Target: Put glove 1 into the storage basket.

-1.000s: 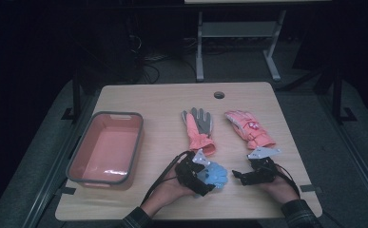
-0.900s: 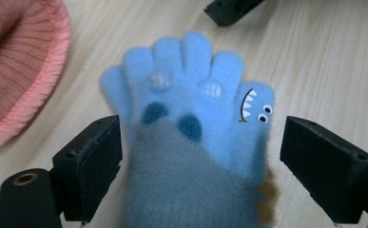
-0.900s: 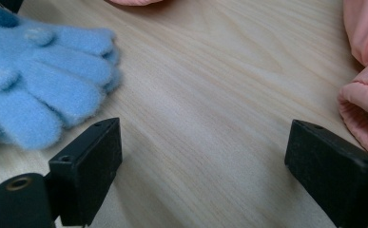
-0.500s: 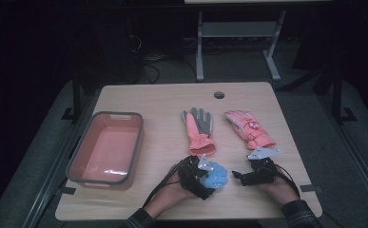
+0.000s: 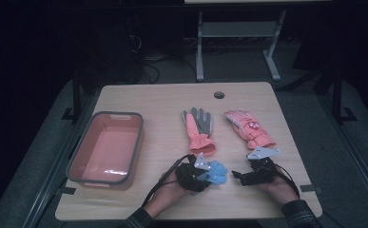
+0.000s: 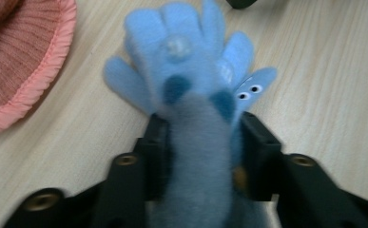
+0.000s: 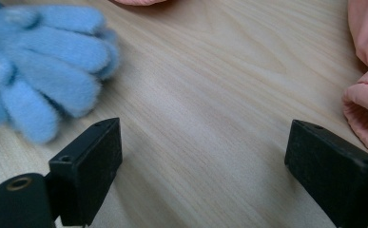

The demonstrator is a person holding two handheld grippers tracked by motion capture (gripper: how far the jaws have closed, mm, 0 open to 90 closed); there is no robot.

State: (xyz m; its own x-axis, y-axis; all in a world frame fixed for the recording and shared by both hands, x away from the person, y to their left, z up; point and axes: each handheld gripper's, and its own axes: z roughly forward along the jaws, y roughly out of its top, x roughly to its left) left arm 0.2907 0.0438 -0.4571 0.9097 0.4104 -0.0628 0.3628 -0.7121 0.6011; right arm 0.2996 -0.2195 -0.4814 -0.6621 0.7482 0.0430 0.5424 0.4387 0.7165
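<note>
Closing just now, the left gripper has its jaws clamped on the fuzzy blue glove at the table's near edge, so a lift toward the pink bin looks likely; the right gripper stands wide, holding nothing; the glove's cuff is hidden.

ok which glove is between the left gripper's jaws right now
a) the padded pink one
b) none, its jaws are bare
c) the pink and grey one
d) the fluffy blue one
d: in the left gripper view the fluffy blue glove lies with its cuff between the two black jaws of the left gripper, which have just been closing and now press against it on both sides.
</note>
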